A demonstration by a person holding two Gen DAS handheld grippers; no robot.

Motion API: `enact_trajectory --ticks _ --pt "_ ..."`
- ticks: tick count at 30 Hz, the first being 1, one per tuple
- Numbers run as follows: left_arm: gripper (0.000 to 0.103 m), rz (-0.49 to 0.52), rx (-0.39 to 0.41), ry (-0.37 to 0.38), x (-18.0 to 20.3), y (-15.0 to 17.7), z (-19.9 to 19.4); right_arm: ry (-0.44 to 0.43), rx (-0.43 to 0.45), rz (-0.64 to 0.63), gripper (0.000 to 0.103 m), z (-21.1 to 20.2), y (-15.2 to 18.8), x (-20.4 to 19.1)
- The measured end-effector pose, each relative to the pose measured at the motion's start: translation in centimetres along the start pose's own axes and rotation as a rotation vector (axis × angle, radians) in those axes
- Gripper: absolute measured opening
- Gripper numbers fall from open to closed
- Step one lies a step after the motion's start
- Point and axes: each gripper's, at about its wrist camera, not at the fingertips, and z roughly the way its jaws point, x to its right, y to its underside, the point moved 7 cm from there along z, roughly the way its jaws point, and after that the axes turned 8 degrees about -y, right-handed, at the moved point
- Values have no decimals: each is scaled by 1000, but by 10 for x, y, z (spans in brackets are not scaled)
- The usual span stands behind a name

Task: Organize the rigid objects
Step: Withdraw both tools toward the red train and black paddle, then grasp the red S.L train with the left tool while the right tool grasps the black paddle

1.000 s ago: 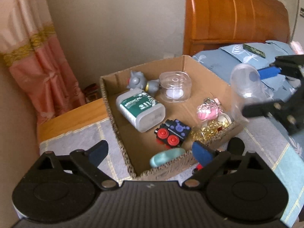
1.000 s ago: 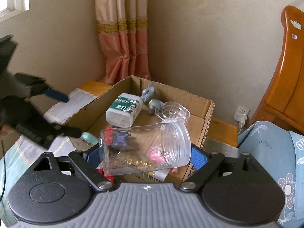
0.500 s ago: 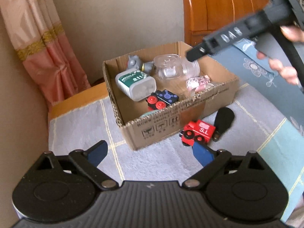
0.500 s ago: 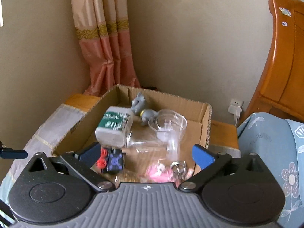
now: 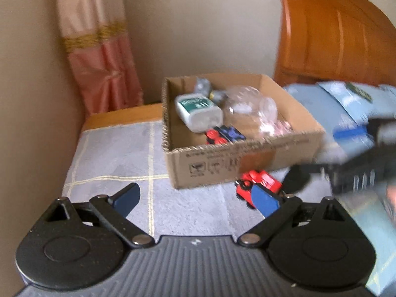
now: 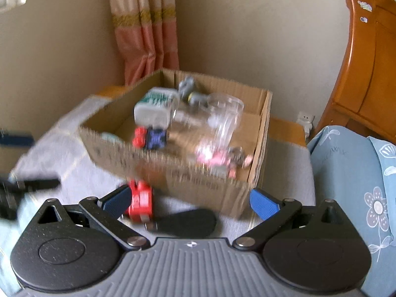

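Note:
A cardboard box (image 5: 247, 158) (image 6: 198, 180) stands on the grey cloth. In it lie a clear plastic jar (image 5: 250, 106) (image 6: 222, 116), a white and green case (image 5: 198, 111), a blue and red toy car (image 5: 225, 135), a grey figure (image 5: 201, 84) and a pink trinket (image 6: 212, 157). A red toy train (image 5: 257, 185) (image 6: 141, 201) and a black oval piece (image 6: 185, 220) lie on the cloth before the box. My left gripper (image 5: 195, 199) is open and empty, short of the box. My right gripper (image 6: 190, 201) is open and empty above the black piece, its left finger beside the train.
A wall and a pink curtain (image 5: 99, 57) close off the left. A wooden headboard (image 5: 334, 37) and a blue flowered pillow (image 6: 351, 173) lie to the right. A wall socket (image 6: 307, 120) sits behind the box. Each view shows the other gripper blurred at its edge.
The right gripper let go of the clear jar, which now lies in the box, and sank toward the box's front. The left gripper drew back from the box.

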Motion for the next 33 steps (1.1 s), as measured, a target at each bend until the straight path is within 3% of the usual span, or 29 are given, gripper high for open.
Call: enact_trajectory --ticks 4,8,14,18,24,33 --pt "97 -16 -33 -10 0 6 6 45 -28 -55 103 16 27 -7" --pt "97 -2 -47 -12 4 12 13 29 -39 -14 103 26 45 -7" --pt "97 6 -69 9 13 19 19 34 -53 -11 103 46 49 -12" --pt "97 22 -70 28 19 17 21 32 -32 14 103 51 47 -6" --pt "97 38 -77 58 34 16 30 126 20 164 103 46 53 30" --pt "97 57 -96 108 74 7 57 126 67 141 103 42 60 35"
